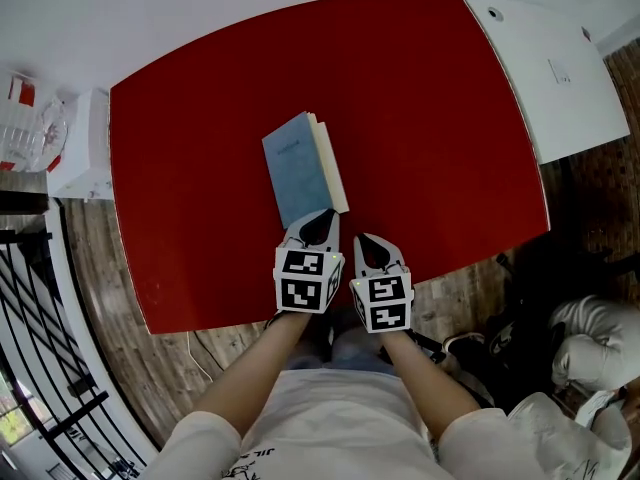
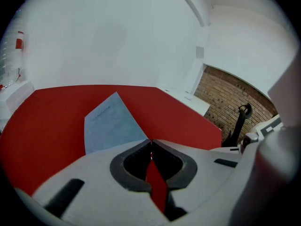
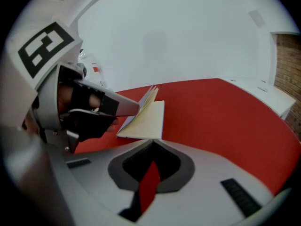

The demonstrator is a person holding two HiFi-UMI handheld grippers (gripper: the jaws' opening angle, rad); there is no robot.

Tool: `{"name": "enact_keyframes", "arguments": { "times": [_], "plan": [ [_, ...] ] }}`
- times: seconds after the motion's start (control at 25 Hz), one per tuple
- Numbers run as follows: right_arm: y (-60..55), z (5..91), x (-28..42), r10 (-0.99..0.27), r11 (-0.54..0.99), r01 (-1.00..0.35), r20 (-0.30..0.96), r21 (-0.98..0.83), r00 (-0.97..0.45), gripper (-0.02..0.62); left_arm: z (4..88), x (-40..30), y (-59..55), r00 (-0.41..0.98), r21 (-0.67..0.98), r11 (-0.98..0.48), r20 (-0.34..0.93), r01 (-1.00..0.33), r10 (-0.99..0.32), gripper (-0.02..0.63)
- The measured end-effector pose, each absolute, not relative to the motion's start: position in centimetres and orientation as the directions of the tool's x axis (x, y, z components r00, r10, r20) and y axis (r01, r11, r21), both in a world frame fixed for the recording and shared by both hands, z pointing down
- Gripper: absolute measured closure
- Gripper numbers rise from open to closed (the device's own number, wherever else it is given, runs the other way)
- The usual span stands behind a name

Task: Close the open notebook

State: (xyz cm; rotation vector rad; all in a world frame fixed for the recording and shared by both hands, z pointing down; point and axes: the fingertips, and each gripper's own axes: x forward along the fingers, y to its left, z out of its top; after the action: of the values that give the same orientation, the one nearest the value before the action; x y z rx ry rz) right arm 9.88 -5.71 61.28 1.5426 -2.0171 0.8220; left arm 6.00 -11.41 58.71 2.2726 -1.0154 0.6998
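Note:
A notebook with a pale blue cover (image 1: pixel 296 168) lies on the red table (image 1: pixel 440 148). Its cream pages (image 1: pixel 331 165) show along the right edge. From the right gripper view the cover stands a little ajar over the cream pages (image 3: pixel 146 119). My left gripper (image 1: pixel 318 228) is shut and empty, with its tip at the notebook's near edge. In its own view the shut left gripper (image 2: pixel 150 141) points at the blue cover (image 2: pixel 112 122). My right gripper (image 1: pixel 371 251) hovers just right of it, shut and empty, short of the notebook. Its own view shows the right gripper (image 3: pixel 152 143) shut.
A white counter (image 1: pixel 560 78) adjoins the table's far right corner. Glassware (image 1: pixel 30 133) stands on a white shelf at the left, above a black metal railing (image 1: pixel 45 368). White padded gloves (image 1: pixel 590 338) lie on the wooden floor at the right. A brick wall (image 2: pixel 230 98) rises beyond.

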Motion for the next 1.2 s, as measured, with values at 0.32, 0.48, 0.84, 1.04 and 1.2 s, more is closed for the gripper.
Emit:
{"name": "enact_keyframes", "arguments": {
  "times": [0.32,0.48,0.84,1.04,1.2],
  "plan": [
    [-4.8,62.8,12.0,-0.674,0.148,-0.975,0.704,-0.167,-0.224,0.592,63.4,8.2,-11.4,0.554,0.243,-0.581,0.702,-0.777,-0.447,0.592],
    [-4.5,63.2,12.7,-0.670,0.146,-0.975,0.708,-0.167,-0.221,0.591,65.6,8.5,-11.4,0.533,0.234,-0.577,0.732,-0.782,-0.425,0.592],
    [-4.3,63.6,13.3,-0.664,0.142,-0.974,0.714,-0.173,-0.224,0.592,67.1,8.7,-11.5,0.507,0.219,-0.565,0.751,-0.795,-0.422,0.592],
    [-4.4,63.7,13.1,-0.664,0.150,-0.972,0.711,-0.179,-0.233,0.591,67.6,8.8,-10.9,0.508,0.223,-0.564,0.753,-0.795,-0.418,0.591],
    [-4.4,63.6,12.9,-0.663,0.156,-0.971,0.709,-0.183,-0.240,0.592,67.2,8.8,-11.1,0.514,0.220,-0.576,0.750,-0.787,-0.416,0.591]
  ]
}}
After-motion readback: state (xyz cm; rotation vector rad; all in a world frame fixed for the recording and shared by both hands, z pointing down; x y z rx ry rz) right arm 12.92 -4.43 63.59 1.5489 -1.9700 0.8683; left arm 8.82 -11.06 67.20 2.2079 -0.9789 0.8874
